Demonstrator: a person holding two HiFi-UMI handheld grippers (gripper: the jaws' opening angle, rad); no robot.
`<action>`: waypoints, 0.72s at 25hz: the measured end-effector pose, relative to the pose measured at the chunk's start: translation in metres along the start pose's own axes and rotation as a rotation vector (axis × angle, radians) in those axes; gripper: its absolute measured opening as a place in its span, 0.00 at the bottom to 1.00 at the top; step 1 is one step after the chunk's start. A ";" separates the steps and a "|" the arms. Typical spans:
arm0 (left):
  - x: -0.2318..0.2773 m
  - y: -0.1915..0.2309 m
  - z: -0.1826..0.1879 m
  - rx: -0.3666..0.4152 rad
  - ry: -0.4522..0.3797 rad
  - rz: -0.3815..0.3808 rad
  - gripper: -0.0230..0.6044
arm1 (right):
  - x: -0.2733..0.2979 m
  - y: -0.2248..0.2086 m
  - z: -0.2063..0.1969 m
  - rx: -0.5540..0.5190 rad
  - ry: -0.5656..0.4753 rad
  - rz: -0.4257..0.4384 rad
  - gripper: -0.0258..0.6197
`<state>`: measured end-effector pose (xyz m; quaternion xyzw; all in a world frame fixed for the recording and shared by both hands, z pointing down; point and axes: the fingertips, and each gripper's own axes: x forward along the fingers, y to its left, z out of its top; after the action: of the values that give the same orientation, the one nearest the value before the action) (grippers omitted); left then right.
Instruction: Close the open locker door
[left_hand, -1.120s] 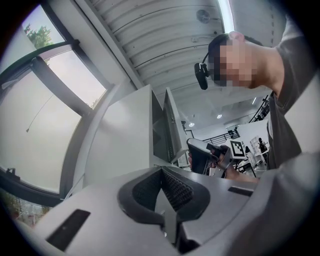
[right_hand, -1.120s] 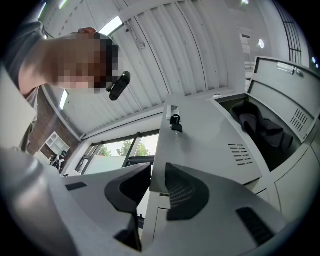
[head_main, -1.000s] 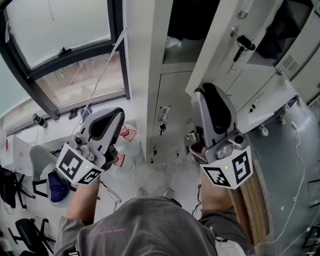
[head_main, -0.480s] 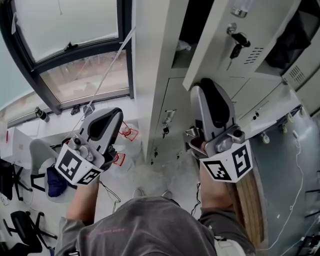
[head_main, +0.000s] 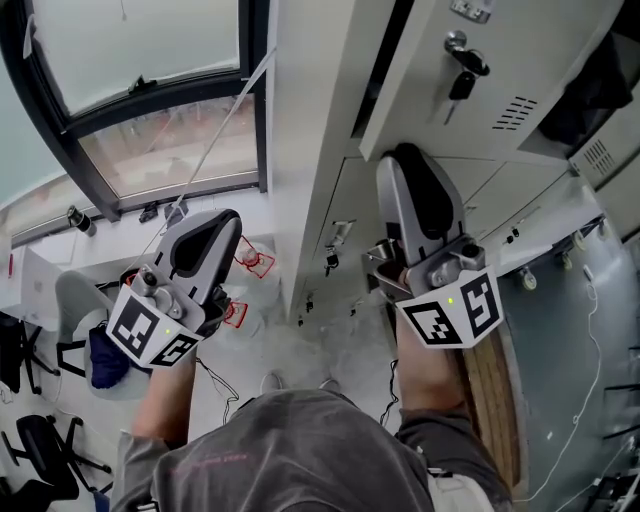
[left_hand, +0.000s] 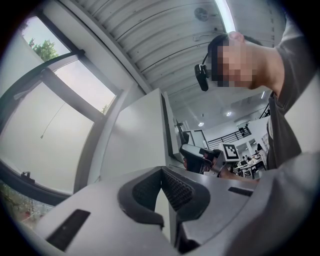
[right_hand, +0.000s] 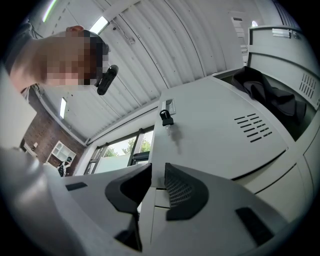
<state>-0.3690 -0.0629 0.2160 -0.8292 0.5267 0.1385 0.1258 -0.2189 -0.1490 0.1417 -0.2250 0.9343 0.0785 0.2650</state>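
Black-and-white square markers are carried on the cube of the left gripper and of the right gripper; the small tags on the lower locker fronts are too small to be read. The open locker door is seen above the right gripper, swung out from the grey cabinet, with a dark key hung in its lock and vent slots beside it. In the right gripper view the door is seen just beyond the right gripper, whose jaws are held slightly apart with nothing clasped between them. The left gripper is held lower, near the window and well apart from the door; its jaw tips are brought together and nothing is held. Dark clothing is seen in a neighbouring open compartment. Against the picture of half a second ago, the dark gap between door and cabinet is narrowed, and the left gripper is placed much as before
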 end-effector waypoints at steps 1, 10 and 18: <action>0.000 0.001 0.000 0.000 -0.002 0.003 0.06 | 0.002 -0.001 -0.001 0.003 0.003 0.000 0.18; -0.007 0.011 0.002 0.002 -0.010 0.030 0.06 | 0.014 -0.005 -0.012 0.013 0.030 -0.008 0.18; -0.010 0.014 0.004 -0.001 -0.018 0.037 0.06 | 0.018 -0.009 -0.019 -0.004 0.065 -0.037 0.17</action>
<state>-0.3864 -0.0587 0.2156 -0.8181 0.5407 0.1488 0.1275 -0.2375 -0.1685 0.1475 -0.2450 0.9380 0.0680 0.2356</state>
